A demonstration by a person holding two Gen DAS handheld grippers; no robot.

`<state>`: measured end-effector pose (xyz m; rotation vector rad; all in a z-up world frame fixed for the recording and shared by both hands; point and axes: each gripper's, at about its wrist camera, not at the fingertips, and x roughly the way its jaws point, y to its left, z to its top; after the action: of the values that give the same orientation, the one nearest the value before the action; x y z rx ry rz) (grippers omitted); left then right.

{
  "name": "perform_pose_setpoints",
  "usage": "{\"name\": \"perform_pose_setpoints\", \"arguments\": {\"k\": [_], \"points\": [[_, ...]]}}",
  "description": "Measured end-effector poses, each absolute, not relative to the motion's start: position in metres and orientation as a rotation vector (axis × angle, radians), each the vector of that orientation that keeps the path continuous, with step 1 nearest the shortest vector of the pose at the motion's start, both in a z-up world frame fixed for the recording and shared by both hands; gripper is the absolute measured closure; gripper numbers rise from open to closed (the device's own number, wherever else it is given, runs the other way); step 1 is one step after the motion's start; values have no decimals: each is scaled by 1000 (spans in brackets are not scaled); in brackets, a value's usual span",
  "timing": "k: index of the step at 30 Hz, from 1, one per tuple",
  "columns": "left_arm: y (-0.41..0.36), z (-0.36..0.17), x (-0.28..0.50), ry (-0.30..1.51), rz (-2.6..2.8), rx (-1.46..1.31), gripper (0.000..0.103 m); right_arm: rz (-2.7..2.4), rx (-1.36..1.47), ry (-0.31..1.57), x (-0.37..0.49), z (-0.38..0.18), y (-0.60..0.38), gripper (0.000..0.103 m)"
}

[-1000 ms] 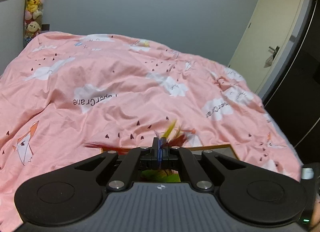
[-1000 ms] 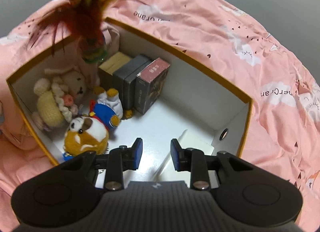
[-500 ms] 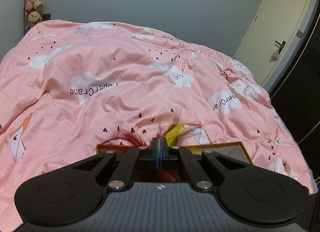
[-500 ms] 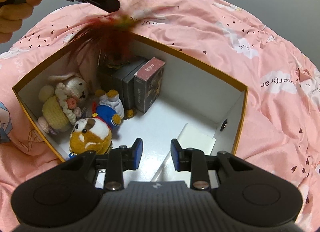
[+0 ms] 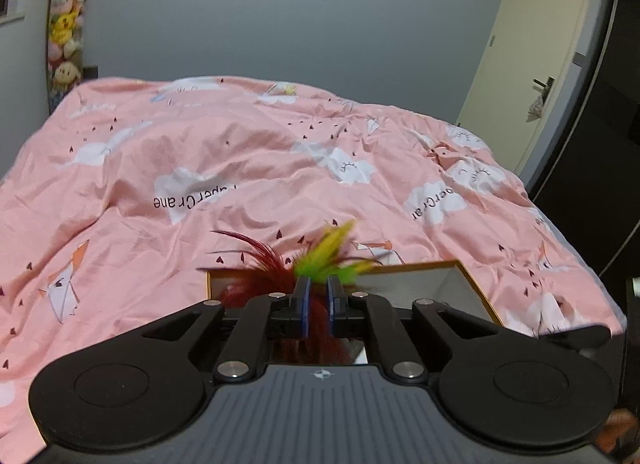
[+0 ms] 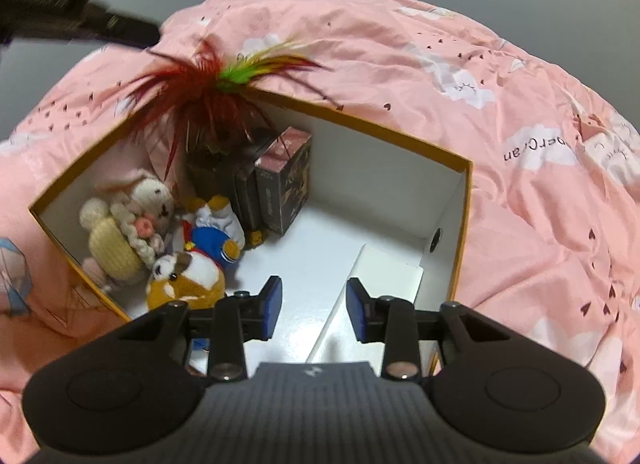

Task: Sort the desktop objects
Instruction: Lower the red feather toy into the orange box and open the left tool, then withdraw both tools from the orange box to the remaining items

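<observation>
- The left gripper (image 5: 318, 296) has jaws that have just been opening; a narrow gap now shows between the blue pads, and the red strands of the feather toy (image 5: 280, 264) sit in that gap. Whether the pads press on them I cannot tell; I judge the toy is being let go.
- From the left jaws, the toy's red plumes fan out ahead and to the left, and its yellow-green tuft points ahead and to the right. In the right wrist view the feather toy (image 6: 224, 83) lies roughly level across the far rim of the box (image 6: 460, 223), with red strands hanging down inside toward the books.
- The right gripper (image 6: 313, 310) has jaws that have also just been opening; they stand partly apart with nothing between them, over the white box floor at its near side.
- The left hand is much the nearer: the toy is at its jaws, while from the right jaws it lies well ahead and up-left, beyond the box's contents.
- The box opening lies just below and ahead of the left jaws, so I judge a drop lands in the far left corner.
- Counted in the box: three plush toys, namely a rabbit (image 6: 132, 223), a blue-and-white figure (image 6: 216, 227) and a brown-and-white dog (image 6: 188, 276), left ahead of the right jaws.
- About three upright books (image 6: 276, 183), straight ahead.
- One feather toy, one box, on the bed (image 6: 500, 103).
</observation>
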<state>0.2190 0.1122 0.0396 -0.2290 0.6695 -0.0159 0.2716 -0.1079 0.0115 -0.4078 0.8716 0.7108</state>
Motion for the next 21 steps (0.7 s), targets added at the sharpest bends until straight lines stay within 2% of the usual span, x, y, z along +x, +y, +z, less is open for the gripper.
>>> {"name": "perform_pose_setpoints", "arguments": {"k": [6,15,21], "points": [[95,43,188,668,-44,-218,87,697,-274,886,259,25,-121,62],[63,30,143,673,-58,-149,86,687,-190,737,205,50,-147,56],[42,0,118,777,-113,-134,86,712,-142,708,162,49,-164,56]]}}
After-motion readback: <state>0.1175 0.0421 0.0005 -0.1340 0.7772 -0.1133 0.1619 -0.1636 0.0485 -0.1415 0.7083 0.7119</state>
